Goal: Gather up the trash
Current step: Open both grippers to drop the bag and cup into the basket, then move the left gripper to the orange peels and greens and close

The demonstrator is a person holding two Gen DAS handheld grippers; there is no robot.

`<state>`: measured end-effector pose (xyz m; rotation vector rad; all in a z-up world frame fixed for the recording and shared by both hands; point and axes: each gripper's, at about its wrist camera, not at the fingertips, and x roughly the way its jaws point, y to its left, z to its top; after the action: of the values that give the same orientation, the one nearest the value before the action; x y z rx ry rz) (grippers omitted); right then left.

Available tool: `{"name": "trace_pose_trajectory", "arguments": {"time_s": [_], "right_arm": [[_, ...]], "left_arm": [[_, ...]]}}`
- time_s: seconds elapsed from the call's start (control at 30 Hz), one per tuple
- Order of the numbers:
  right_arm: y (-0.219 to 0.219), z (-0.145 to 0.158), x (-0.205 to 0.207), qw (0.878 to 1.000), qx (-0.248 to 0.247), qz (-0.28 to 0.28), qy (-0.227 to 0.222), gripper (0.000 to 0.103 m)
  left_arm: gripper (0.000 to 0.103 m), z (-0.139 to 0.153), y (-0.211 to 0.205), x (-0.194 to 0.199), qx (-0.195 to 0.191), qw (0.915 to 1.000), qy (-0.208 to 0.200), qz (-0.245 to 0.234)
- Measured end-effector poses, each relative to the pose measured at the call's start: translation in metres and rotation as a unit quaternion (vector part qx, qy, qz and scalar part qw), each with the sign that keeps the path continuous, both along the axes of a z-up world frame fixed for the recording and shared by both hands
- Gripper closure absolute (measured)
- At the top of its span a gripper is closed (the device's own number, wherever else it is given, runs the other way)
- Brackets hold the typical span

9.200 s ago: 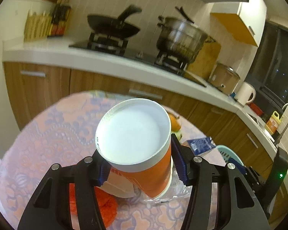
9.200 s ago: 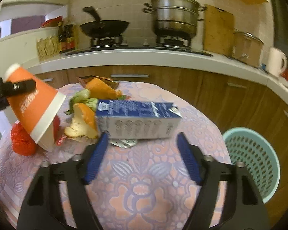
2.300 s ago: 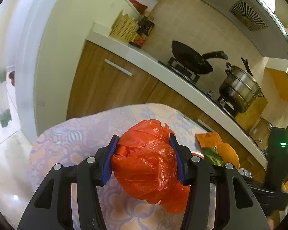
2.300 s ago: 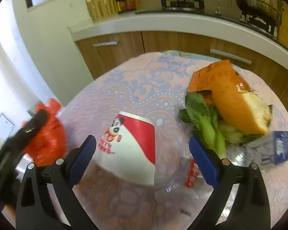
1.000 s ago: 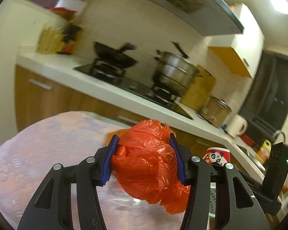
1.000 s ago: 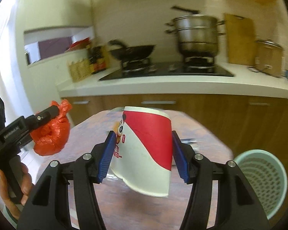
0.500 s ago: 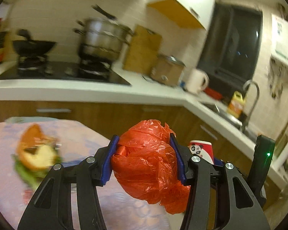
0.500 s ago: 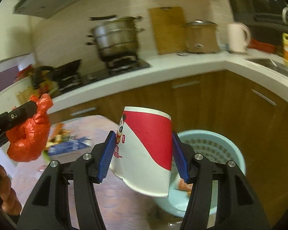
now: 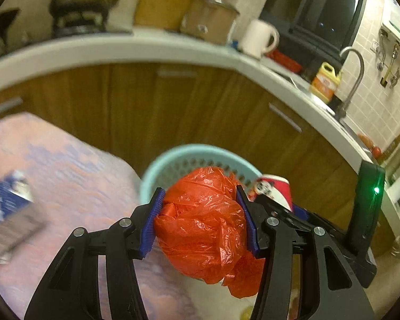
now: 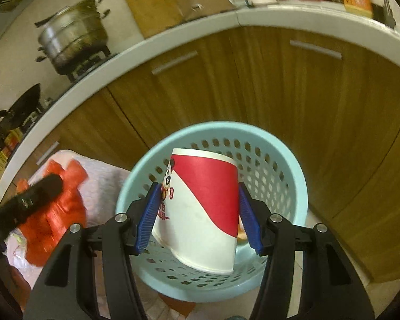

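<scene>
My left gripper [image 9: 200,218] is shut on a crumpled orange plastic bag [image 9: 200,221], held by the table's edge with the pale blue perforated waste basket [image 9: 173,160] just beyond it. My right gripper [image 10: 197,216] is shut on a red and white paper cup [image 10: 202,208] with a panda print, hanging mouth-down over the basket [image 10: 288,165]. From the right wrist view the orange bag [image 10: 53,213] and the left gripper show blurred at the lower left. From the left wrist view the cup [image 9: 276,189] peeks out at the right of the bag.
A table with a pink and purple patterned cloth [image 9: 66,173] lies at the left, with a blue carton [image 9: 8,194] on it. Wooden cabinets [image 10: 306,106] under a white counter curve close behind the basket. A steamer pot [image 10: 74,37] and a kettle [image 9: 258,37] stand on the counter.
Both grippers swung right and downward, away from the table toward the basket. The basket now sits directly under the cup, and the bag has come to the basket's near rim. Both grips are unchanged.
</scene>
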<state>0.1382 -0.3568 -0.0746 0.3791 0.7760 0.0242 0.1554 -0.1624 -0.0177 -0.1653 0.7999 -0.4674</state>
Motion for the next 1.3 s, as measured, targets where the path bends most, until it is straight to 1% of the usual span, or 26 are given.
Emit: {"name": "trace_pose_trajectory", "arguments": {"time_s": [0.03, 0.1, 0.13, 0.17, 0.27, 0.37, 0.43, 0.57, 0.67, 0.73, 0.77, 0.87, 0.93, 1.0, 1.07, 1.13, 1.17, 1.23, 1.3], "right_arm": [[-0.001, -0.005, 0.003, 1.0, -0.001, -0.001, 0.007, 0.049], [-0.001, -0.011, 0.005, 1.0, -0.002, -0.006, 0.018, 0.048], [-0.002, -0.013, 0.007, 1.0, -0.001, -0.009, 0.022, 0.047], [-0.002, -0.016, 0.008, 1.0, 0.003, -0.007, 0.028, 0.043], [-0.004, -0.021, 0.01, 0.999, 0.007, -0.008, 0.034, 0.042], [-0.006, -0.025, 0.007, 0.999, 0.005, -0.006, 0.036, 0.042], [-0.004, -0.021, 0.006, 0.999, 0.003, -0.006, 0.033, 0.042], [0.001, -0.001, -0.003, 1.0, 0.0, 0.002, 0.011, 0.042], [0.013, 0.021, -0.01, 1.0, -0.008, 0.016, -0.018, 0.042], [0.026, 0.037, -0.018, 0.999, -0.015, 0.027, -0.04, 0.042], [0.036, 0.047, -0.021, 0.998, -0.017, 0.037, -0.053, 0.042], [0.065, 0.066, -0.032, 0.994, -0.014, 0.067, -0.081, 0.042], [0.088, 0.072, -0.039, 0.992, -0.005, 0.087, -0.095, 0.042], [0.114, 0.074, -0.046, 0.989, 0.001, 0.112, -0.101, 0.042], [0.147, 0.072, -0.052, 0.985, -0.002, 0.14, -0.104, 0.042], [0.17, 0.071, -0.057, 0.981, 0.0, 0.165, -0.102, 0.042], [0.187, 0.069, -0.059, 0.979, -0.002, 0.179, -0.1, 0.042], [0.206, 0.066, -0.061, 0.976, -0.009, 0.195, -0.099, 0.042], [0.225, 0.063, -0.062, 0.972, -0.016, 0.21, -0.099, 0.042]], "left_arm": [[0.051, -0.005, -0.003, 0.001, 0.005, 1.0, 0.003, -0.003], [0.044, -0.013, -0.007, 0.003, 0.016, 0.9998, 0.004, -0.007], [0.034, -0.016, -0.009, 0.003, 0.018, 0.9998, 0.006, -0.01], [0.029, -0.02, -0.01, 0.004, 0.02, 0.9997, 0.007, -0.013], [0.029, -0.025, -0.009, 0.002, 0.031, 0.9994, 0.01, -0.011], [0.029, -0.025, -0.005, 0.001, 0.024, 0.9996, 0.016, -0.009], [0.029, -0.022, 0.0, -0.002, 0.021, 0.9997, 0.011, -0.006], [0.029, -0.007, 0.013, -0.015, 0.023, 0.9997, -0.012, 0.003], [0.029, 0.011, 0.027, -0.031, 0.023, 0.999, -0.038, 0.012], [0.029, 0.026, 0.038, -0.044, 0.023, 0.9977, -0.06, 0.022], [0.027, 0.032, 0.044, -0.05, 0.023, 0.997, -0.069, 0.027], [0.022, 0.057, 0.074, -0.075, 0.033, 0.9914, -0.113, 0.058], [0.021, 0.068, 0.096, -0.087, 0.031, 0.988, -0.128, 0.081], [0.021, 0.076, 0.12, -0.097, 0.027, 0.9844, -0.137, 0.107], [0.021, 0.083, 0.15, -0.107, 0.024, 0.9788, -0.146, 0.142], [0.021, 0.088, 0.174, -0.115, 0.025, 0.9737, -0.152, 0.168], [0.021, 0.089, 0.183, -0.117, 0.028, 0.972, -0.152, 0.177], [0.021, 0.087, 0.211, -0.123, 0.04, 0.9665, -0.148, 0.206], [0.021, 0.082, 0.231, -0.125, 0.049, 0.9632, -0.136, 0.226]]}}
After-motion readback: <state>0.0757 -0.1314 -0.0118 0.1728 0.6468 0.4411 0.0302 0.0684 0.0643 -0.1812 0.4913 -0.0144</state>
